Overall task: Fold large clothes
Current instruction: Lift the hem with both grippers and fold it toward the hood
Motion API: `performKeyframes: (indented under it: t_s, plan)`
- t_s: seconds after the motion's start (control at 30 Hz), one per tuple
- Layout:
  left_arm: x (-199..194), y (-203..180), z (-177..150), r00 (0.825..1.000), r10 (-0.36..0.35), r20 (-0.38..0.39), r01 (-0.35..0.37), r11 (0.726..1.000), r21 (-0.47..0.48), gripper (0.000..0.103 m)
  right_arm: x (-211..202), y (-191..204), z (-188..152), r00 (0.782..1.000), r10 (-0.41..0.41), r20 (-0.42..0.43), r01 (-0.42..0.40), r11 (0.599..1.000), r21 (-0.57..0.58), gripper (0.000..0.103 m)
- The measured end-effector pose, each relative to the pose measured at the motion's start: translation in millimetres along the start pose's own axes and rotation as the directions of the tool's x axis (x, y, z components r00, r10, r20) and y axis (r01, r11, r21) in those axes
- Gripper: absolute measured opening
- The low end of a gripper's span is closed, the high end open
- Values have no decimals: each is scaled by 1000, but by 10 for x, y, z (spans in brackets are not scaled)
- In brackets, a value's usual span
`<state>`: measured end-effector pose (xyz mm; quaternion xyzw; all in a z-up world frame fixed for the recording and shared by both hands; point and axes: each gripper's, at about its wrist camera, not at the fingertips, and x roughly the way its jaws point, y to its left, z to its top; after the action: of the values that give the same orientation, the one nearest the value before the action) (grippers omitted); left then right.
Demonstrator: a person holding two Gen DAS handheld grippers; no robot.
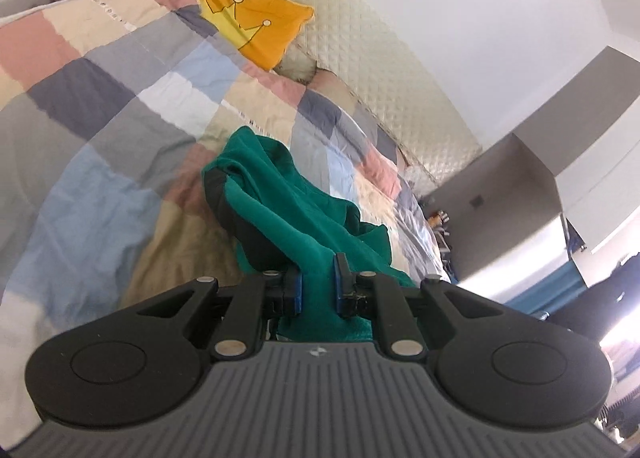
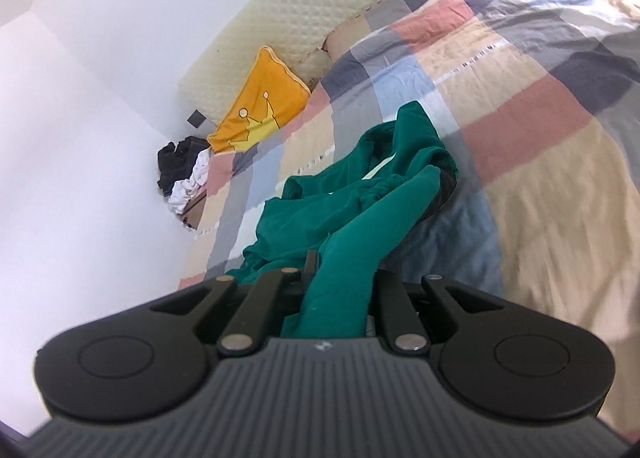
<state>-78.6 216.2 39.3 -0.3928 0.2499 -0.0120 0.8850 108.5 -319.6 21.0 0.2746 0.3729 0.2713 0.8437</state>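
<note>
We have the left gripper (image 1: 317,283) and the right gripper (image 2: 343,278) each clamped on a bunch of the green garment (image 1: 280,194), which trails crumpled onto the checked bedspread (image 1: 120,98), so no fold is made yet and all the folding remains.

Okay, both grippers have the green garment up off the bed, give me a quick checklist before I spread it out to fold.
1. Left gripper shut on the green garment: ok.
2. Right gripper shut on it: ok.
3. Garment spread flat: not ok, bunched and twisted.
4. Which edges are held: cannot tell.
5. Patchwork quilt free near the garment: ok.
6. Yellow pillow clear of it: ok.
</note>
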Motion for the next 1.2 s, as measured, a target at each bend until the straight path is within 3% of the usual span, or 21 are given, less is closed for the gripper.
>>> performKeyframes:
  t_s: [0.03,0.17,0.37,0.53,0.83,0.97,1.2]
  plan:
    - [-79,4,-58,1000,-5,-1,5,1000,-5,9,-63,-17,-59,1000,1,3,-1,1000,7,12]
    - [-405,-26,-265,999,-41,20,41,999,24,9,-329,-22,-282,1000,8,28,-8,1000,13,12]
    - [-413,80,-519,999,-44,-23,43,999,-24,9,-351,-138,-427,1000,-19,4,19,999,46,11]
    - [-277,48,-337,998,-55,21,56,998,-26,9,-268,-152,-315,1000,-9,21,8,998,60,12]
    - [702,-280,738,991,-25,128,36,996,-82,9,417,-73,523,994,-4,107,-8,993,116,12]
    - [1324,-311,1162,986,22,163,1,991,-136,9,862,-164,906,990,-58,132,38,988,147,12]
    - [2338,-266,1538,963,137,232,-113,987,-112,9,1618,-518,1206,978,-108,179,49,951,306,12]
